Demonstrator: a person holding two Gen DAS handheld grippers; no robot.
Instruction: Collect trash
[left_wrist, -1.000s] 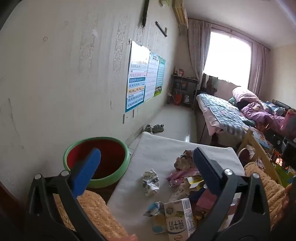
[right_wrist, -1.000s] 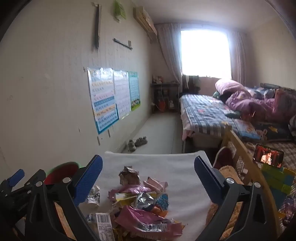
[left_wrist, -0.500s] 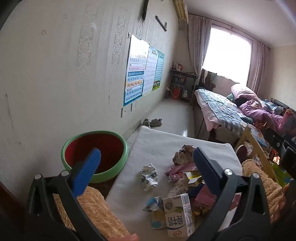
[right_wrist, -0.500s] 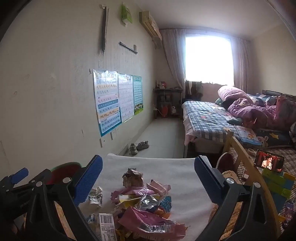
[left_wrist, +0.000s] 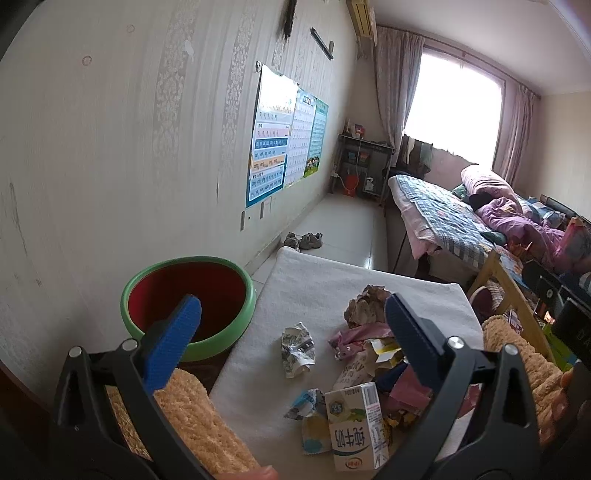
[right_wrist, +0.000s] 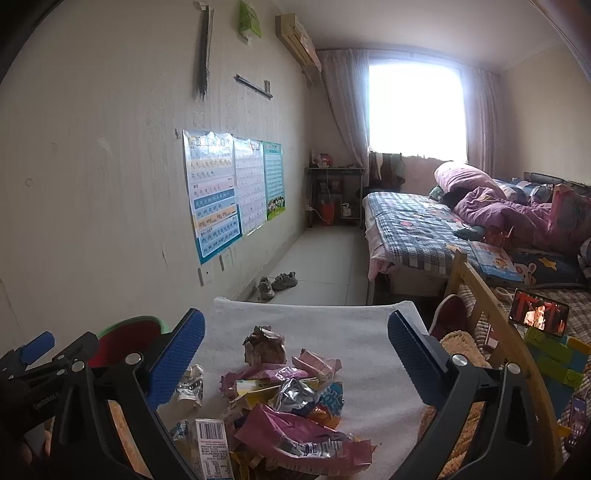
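A pile of trash lies on a white towel-covered table (left_wrist: 325, 291): a milk carton (left_wrist: 356, 424), a crumpled white wrapper (left_wrist: 297, 349), a brown crumpled ball (left_wrist: 364, 304) and pink wrappers (right_wrist: 295, 439). A red basin with a green rim (left_wrist: 192, 295) stands left of the table. My left gripper (left_wrist: 291, 354) is open and empty above the table's near left part. My right gripper (right_wrist: 295, 365) is open and empty above the pile. The carton (right_wrist: 210, 443), the white wrapper (right_wrist: 190, 386) and the brown ball (right_wrist: 264, 349) also show in the right wrist view.
A wall with posters (left_wrist: 273, 136) runs along the left. A bed (right_wrist: 424, 229) stands at the right, shoes (right_wrist: 277, 284) lie on the floor beyond the table. A wooden rail (right_wrist: 491, 321) and a phone (right_wrist: 537, 317) are at the right. Yellow fleece (left_wrist: 192, 417) covers the near edge.
Both grippers have drawn back and risen slightly, so the table and pile sit a bit farther ahead. Nothing on the table has moved.
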